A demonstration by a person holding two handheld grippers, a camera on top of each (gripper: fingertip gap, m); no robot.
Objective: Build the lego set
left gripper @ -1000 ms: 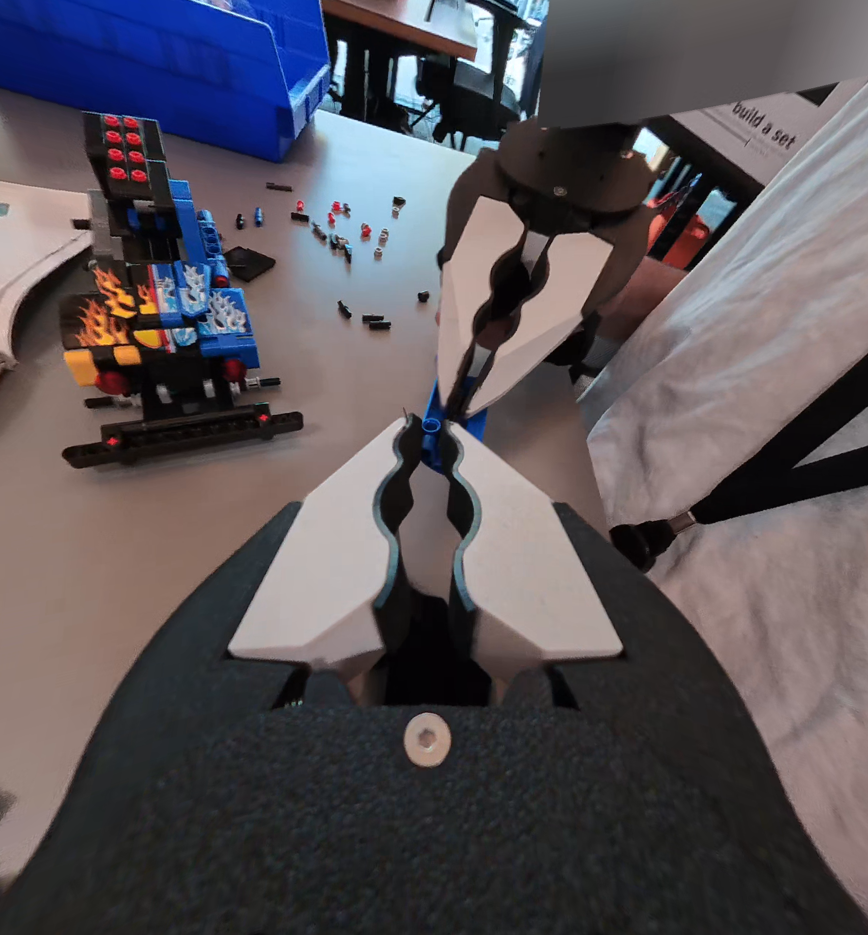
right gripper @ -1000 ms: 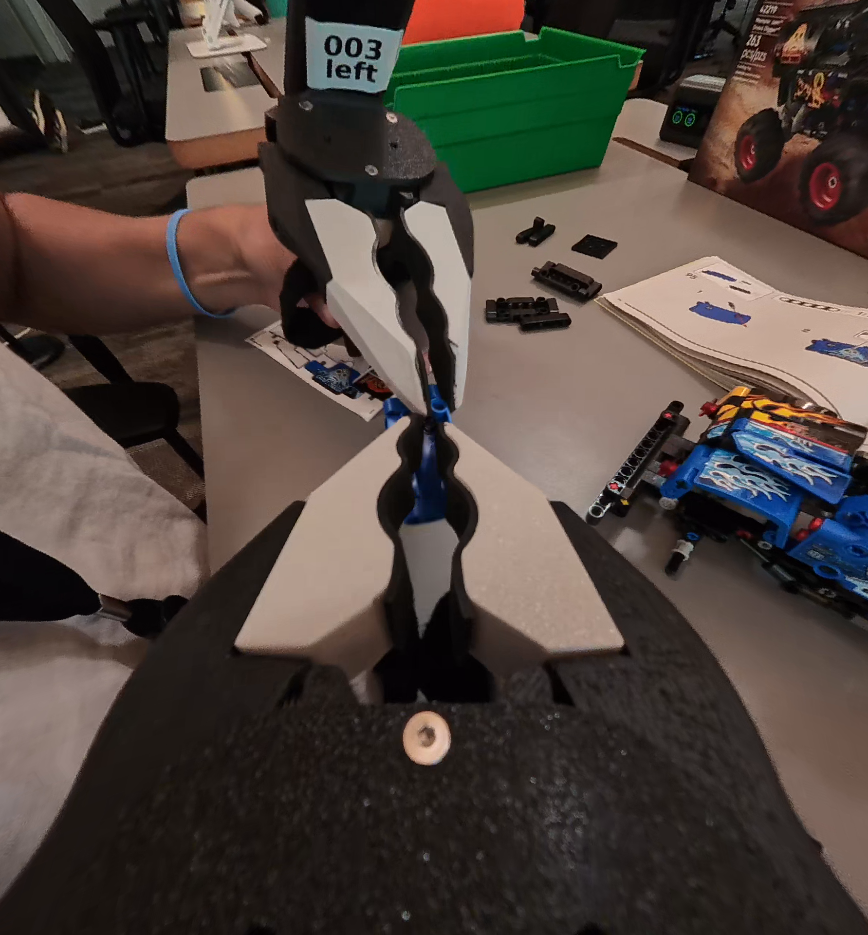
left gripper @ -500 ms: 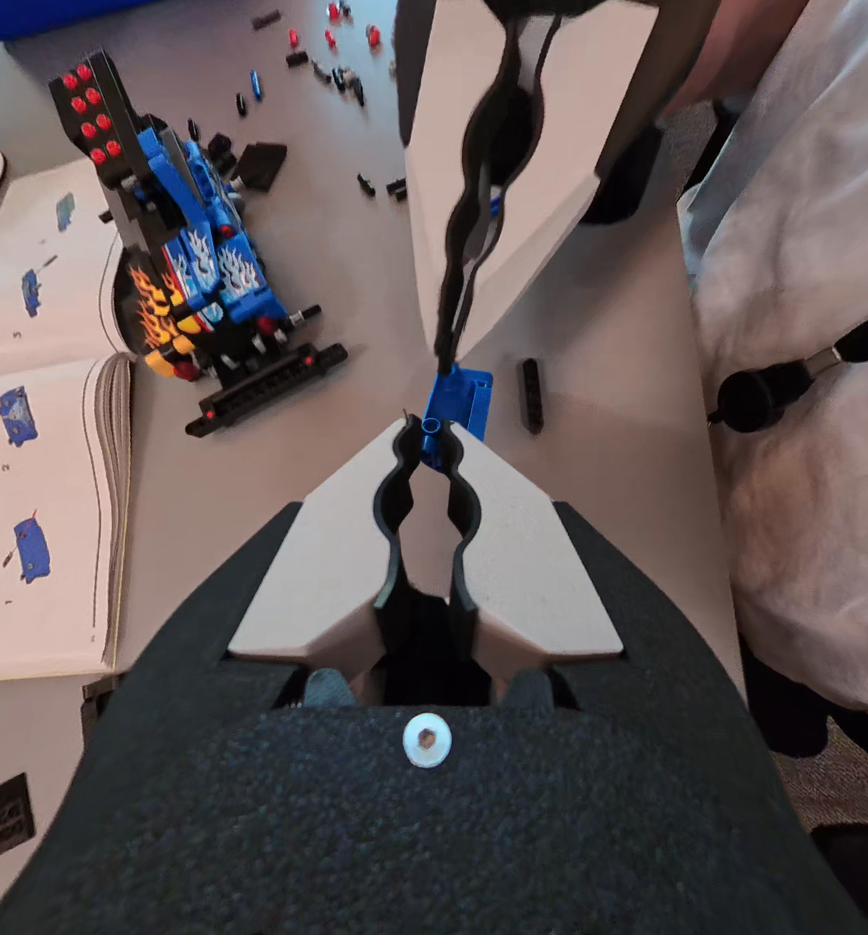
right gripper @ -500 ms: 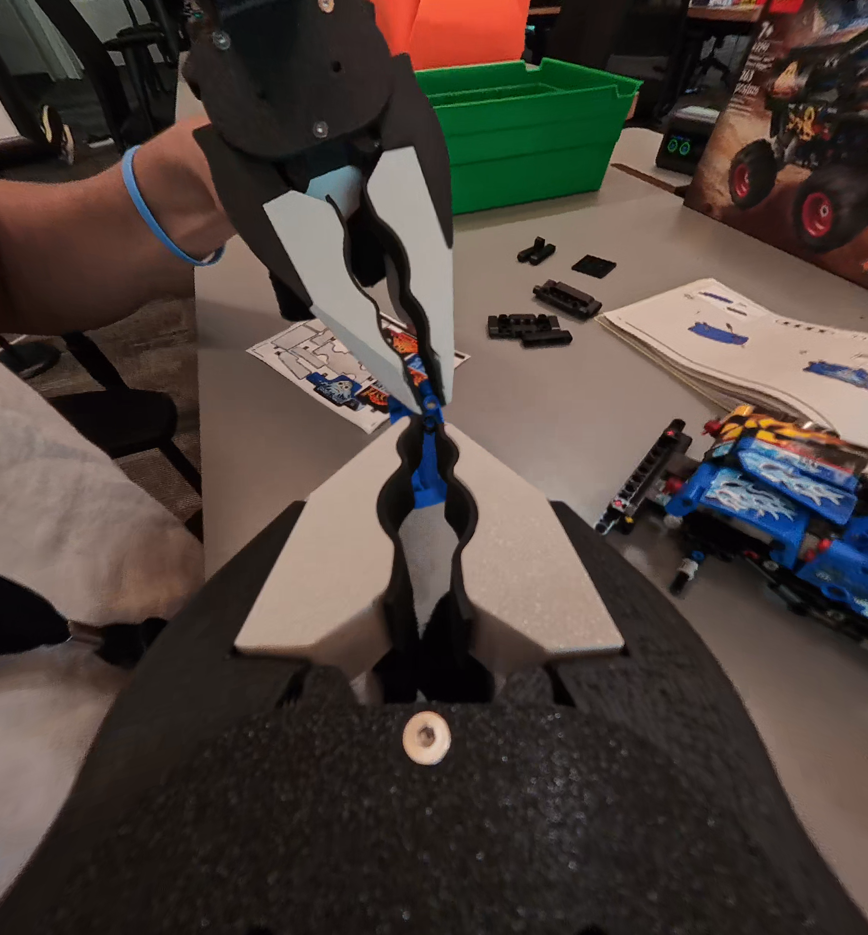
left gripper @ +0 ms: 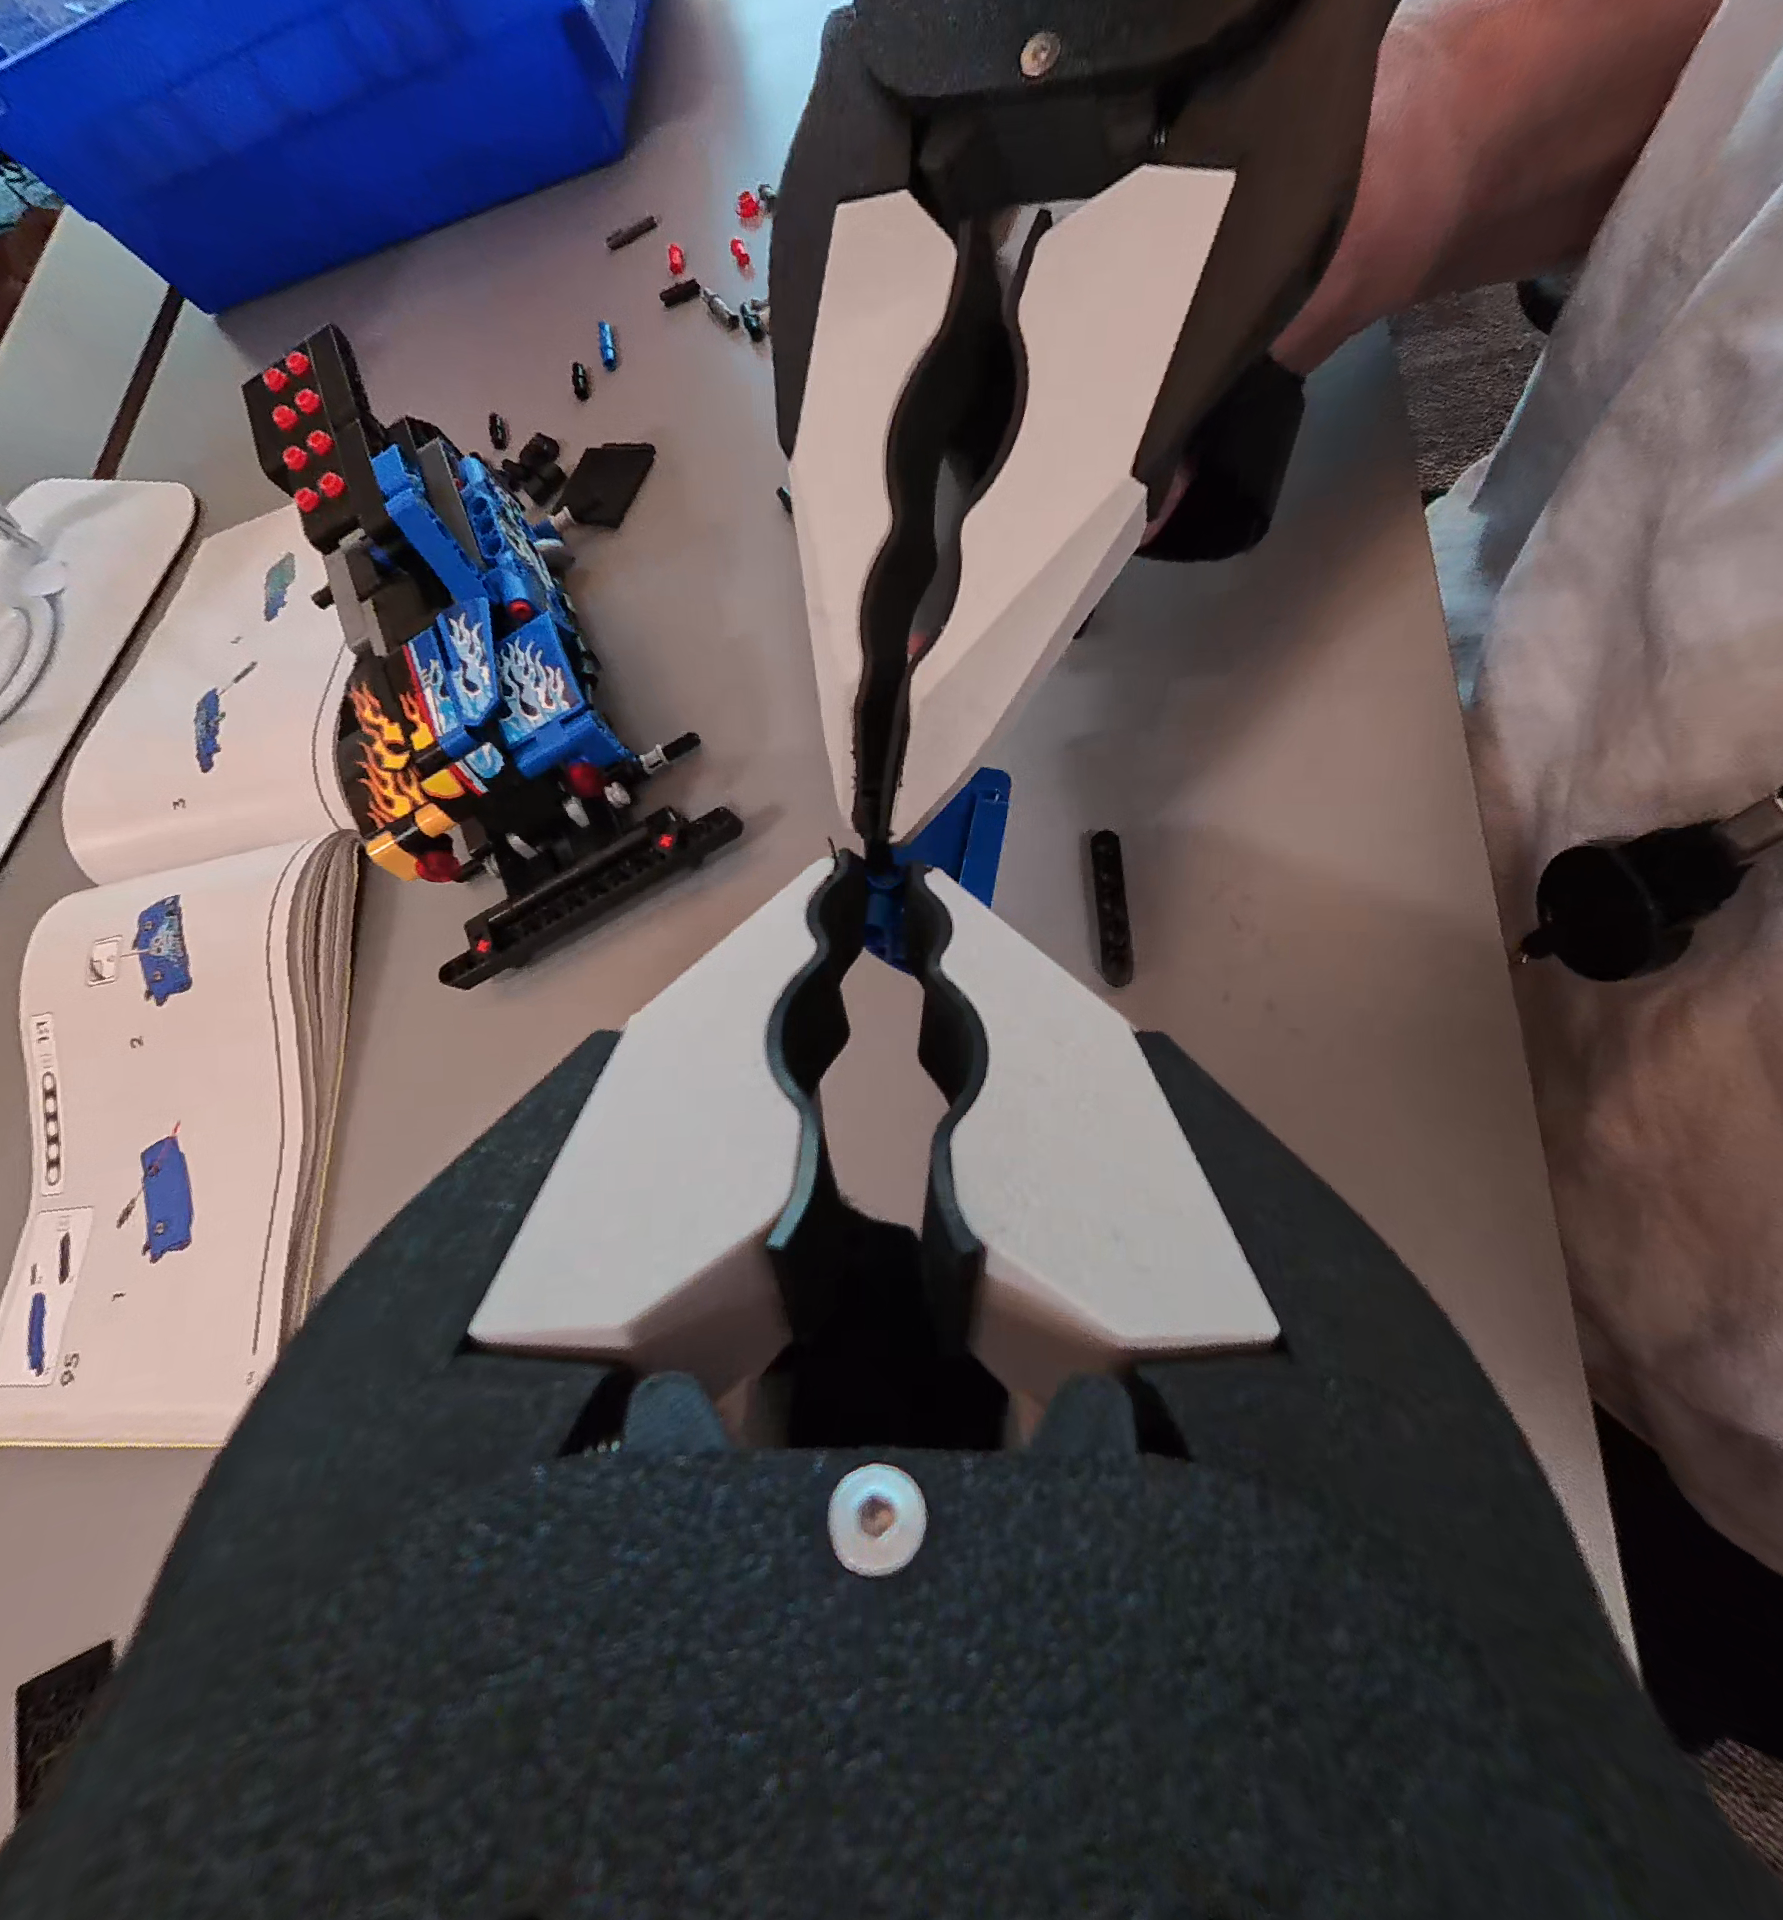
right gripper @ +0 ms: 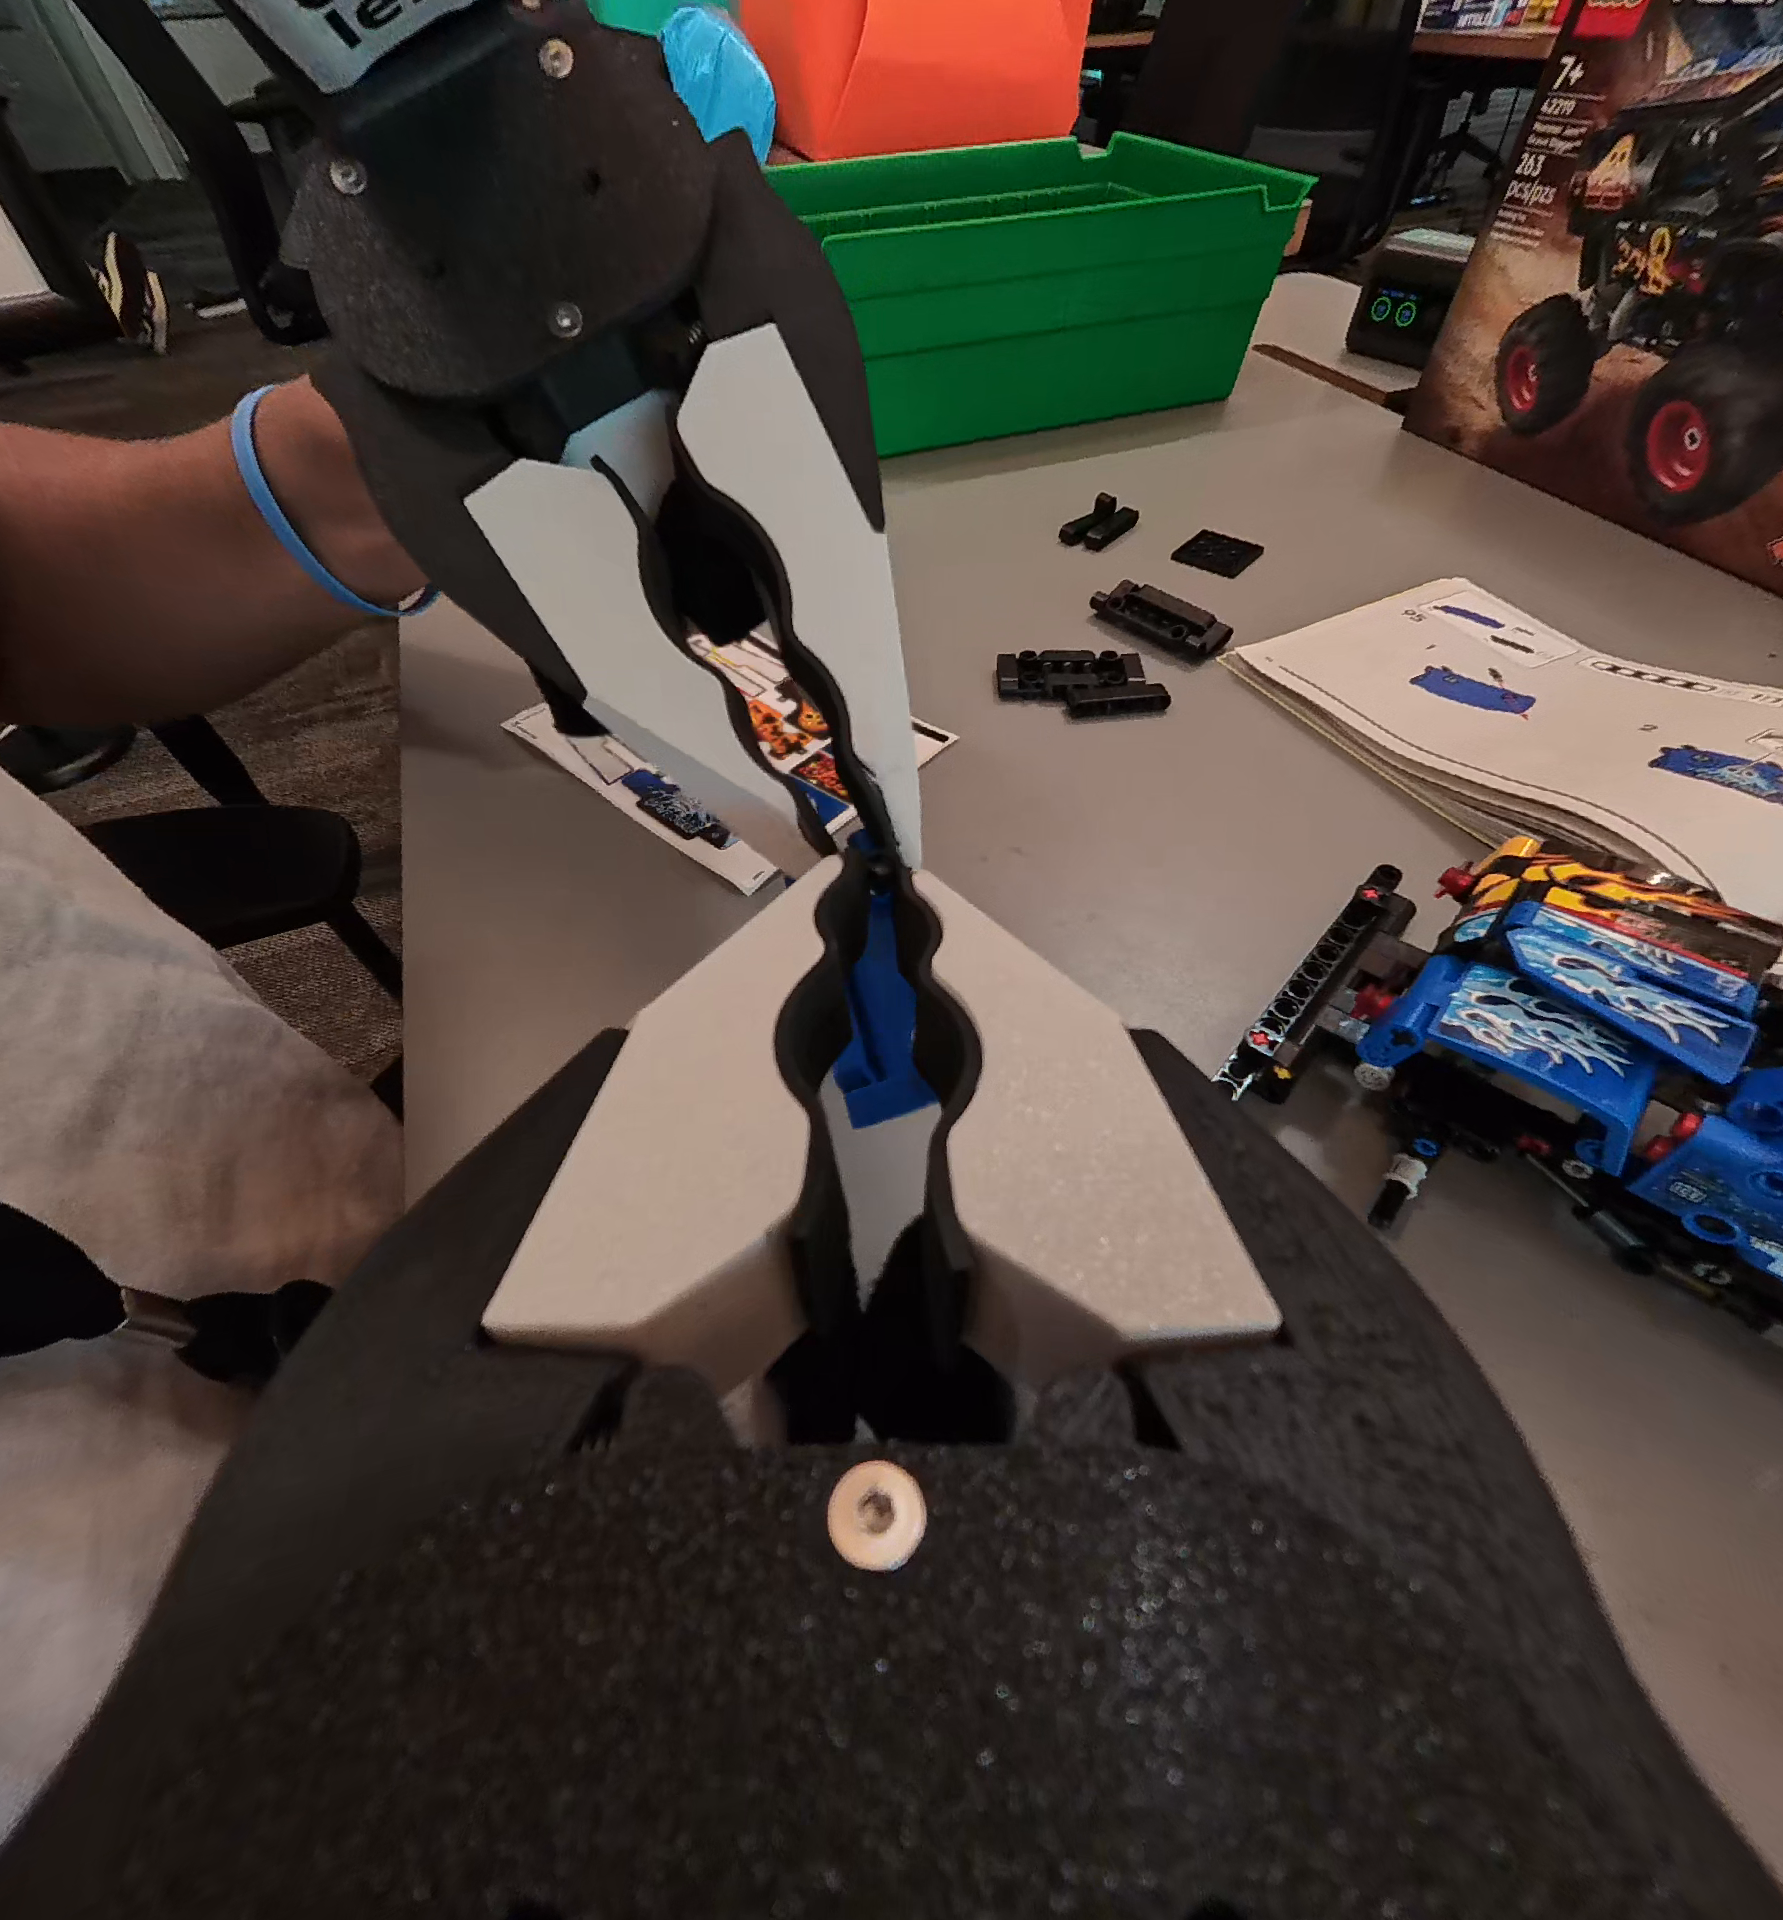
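A small blue lego panel (right gripper: 876,1018) is held above the table between both grippers, which meet tip to tip. My right gripper (right gripper: 874,883) is shut, with the panel in the gap between its pads. My left gripper (left gripper: 871,883) is shut on the panel's end (left gripper: 887,914); the rest of the panel sticks out beyond it. In the left wrist view the right gripper (left gripper: 871,831) comes down from above. In the right wrist view the left gripper (right gripper: 871,847) does the same. The part-built blue and black truck (left gripper: 482,665) (right gripper: 1593,1039) stands on the table.
An open instruction booklet (left gripper: 170,1143) (right gripper: 1552,717) lies beside the truck. A black beam (left gripper: 1108,904), loose pins (left gripper: 710,270), black parts (right gripper: 1074,681) and a sticker sheet (right gripper: 658,800) lie around. A blue bin (left gripper: 295,135), green bin (right gripper: 1032,281) and set box (right gripper: 1676,312) stand behind. My two grippers' fingertips are within a few centimetres of each other.
Both grippers stayed shut and tip to tip on the blue panel. The left gripper tilted to look down on the table, and the two grippers came closer together.
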